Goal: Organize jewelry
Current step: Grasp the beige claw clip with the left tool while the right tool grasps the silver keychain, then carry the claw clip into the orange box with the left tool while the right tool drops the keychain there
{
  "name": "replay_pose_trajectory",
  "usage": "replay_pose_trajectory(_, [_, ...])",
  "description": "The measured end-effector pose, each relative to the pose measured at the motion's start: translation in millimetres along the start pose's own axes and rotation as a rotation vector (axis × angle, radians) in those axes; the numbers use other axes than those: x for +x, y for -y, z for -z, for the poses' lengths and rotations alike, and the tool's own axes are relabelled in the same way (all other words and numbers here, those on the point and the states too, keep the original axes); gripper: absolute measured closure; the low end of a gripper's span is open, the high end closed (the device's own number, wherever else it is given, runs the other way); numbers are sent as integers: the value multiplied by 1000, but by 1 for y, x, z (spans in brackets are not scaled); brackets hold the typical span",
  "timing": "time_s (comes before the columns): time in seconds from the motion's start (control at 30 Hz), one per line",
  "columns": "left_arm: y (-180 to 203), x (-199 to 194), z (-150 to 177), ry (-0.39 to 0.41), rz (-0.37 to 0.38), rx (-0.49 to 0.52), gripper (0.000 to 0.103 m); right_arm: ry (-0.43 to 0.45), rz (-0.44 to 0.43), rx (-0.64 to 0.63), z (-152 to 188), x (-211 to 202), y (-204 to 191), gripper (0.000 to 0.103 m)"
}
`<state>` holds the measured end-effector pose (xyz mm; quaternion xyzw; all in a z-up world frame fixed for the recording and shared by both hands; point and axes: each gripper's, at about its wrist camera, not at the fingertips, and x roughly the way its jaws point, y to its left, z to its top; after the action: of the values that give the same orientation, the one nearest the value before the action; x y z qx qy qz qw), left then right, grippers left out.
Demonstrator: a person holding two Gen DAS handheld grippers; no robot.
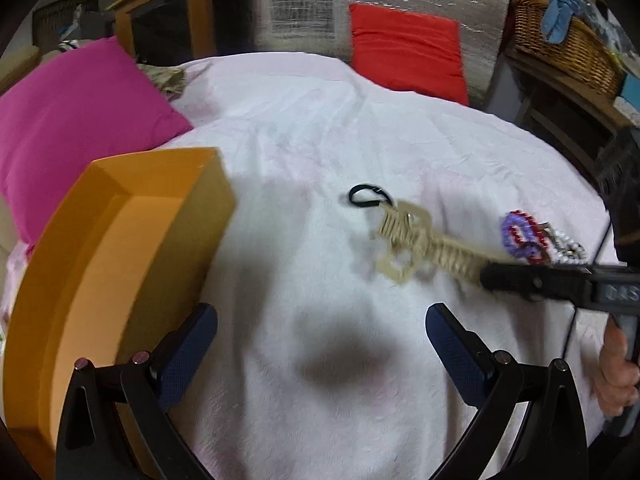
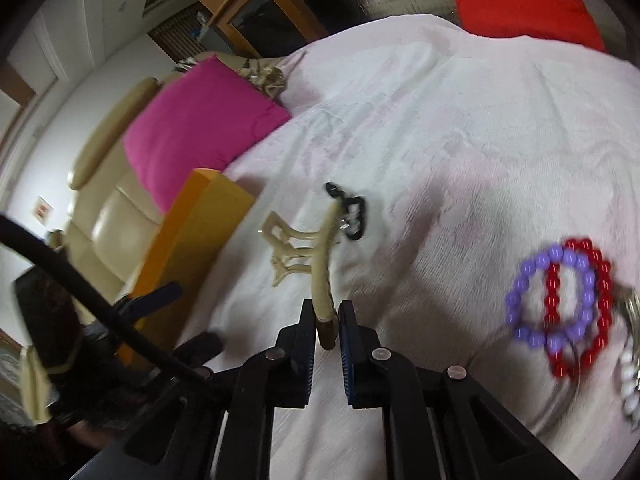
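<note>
Right gripper [image 2: 327, 330] pinches beige hair clip [image 2: 316, 256], frame ctr. Left gripper [image 1: 322, 332] spread wide, lower frame, beside orange box [image 1: 120, 248].

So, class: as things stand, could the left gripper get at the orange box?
Probably yes. The left gripper is open and holds nothing, and the orange box sits right beside its left finger with its top open. Nothing lies between them.
</note>
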<state>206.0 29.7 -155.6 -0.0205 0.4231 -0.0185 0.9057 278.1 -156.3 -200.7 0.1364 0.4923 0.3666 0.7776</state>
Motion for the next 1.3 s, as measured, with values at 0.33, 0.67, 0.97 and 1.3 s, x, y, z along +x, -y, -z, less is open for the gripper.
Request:
replay_pose_trajectory(0.33, [37,10,-1,-27,120,136,0,205,28,218,30,-133,56,80])
replay_pose_trajectory(0.67, [62,27,-15,-30,209,106,0,245,146,474,45,-170,119,79])
replay_pose_trajectory(0.97, [82,61,-30,-87,261,176,51,197,165,376,17,-129,108,78])
replay_pose_trajectory(1.3, [66,54,-29,-122,356,175,72,73,422,63,5,-87,85,56])
